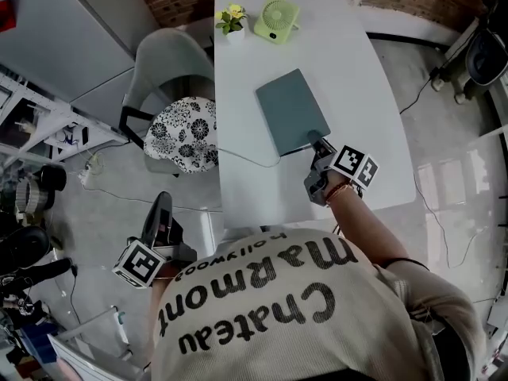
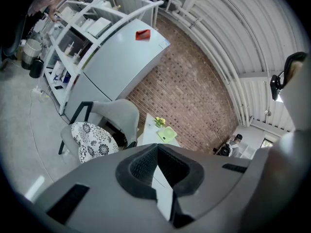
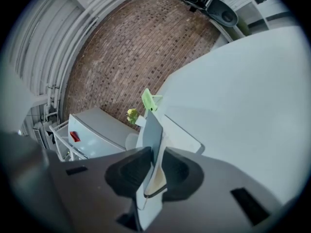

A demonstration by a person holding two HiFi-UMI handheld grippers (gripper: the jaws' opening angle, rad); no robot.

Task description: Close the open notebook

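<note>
A teal-covered notebook [image 1: 292, 109] lies on the white table [image 1: 357, 70], cover side up in the head view. My right gripper [image 1: 317, 143] is at its near right corner. In the right gripper view the cover [image 3: 153, 130] runs edge-on between the jaws, and my right gripper [image 3: 152, 171] is shut on it. A white page [image 3: 182, 137] shows just beyond, slightly apart from the cover. My left gripper [image 1: 163, 209] hangs off the table at the lower left, beside the person's body. Its jaws [image 2: 156, 152] are shut and hold nothing.
A green desk fan [image 1: 276, 18] and a small potted yellow flower [image 1: 231, 21] stand at the table's far end. A grey chair [image 1: 171, 74] with a patterned cushion [image 1: 182, 133] sits left of the table. A thin cable [image 1: 246, 157] crosses the table near the notebook.
</note>
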